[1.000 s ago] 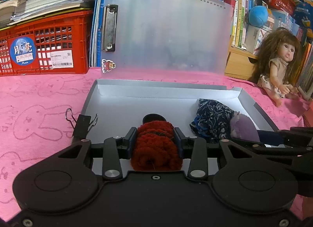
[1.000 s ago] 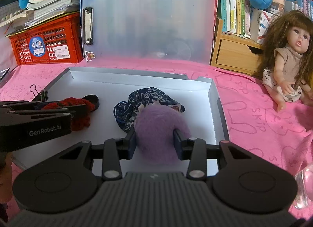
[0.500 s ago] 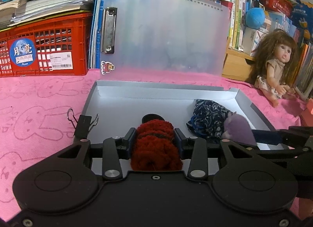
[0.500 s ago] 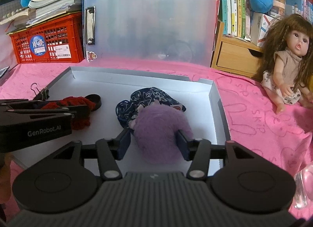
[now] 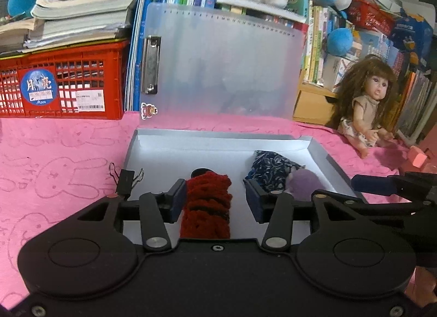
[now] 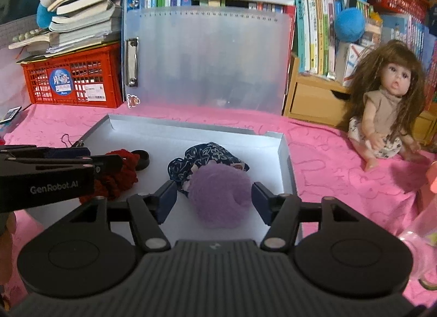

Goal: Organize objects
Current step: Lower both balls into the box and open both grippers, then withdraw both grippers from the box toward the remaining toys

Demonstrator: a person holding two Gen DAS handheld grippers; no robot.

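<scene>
The step in hand looks like the release: both items already lie in the open box [image 5: 318, 150] on the pink table [image 5: 68, 153]. The left gripper [image 5: 217, 198] has its jaws opening around the red yarn [image 5: 207, 202], the left pad close against it and a clear gap on the right. The right gripper [image 6: 214, 198] has its jaws opening too, spread clear of the purple pompom [image 6: 218, 194], which rests against the blue floral pouch [image 6: 207, 157]. Next, I judge, both hands must back straight out without dragging anything (soft fibres snag). The left view alone shows the binder clip [image 5: 126, 184] on the box rim clearly; the right view alone shows the black cap [image 6: 141, 159] fully, beside the yarn.
</scene>
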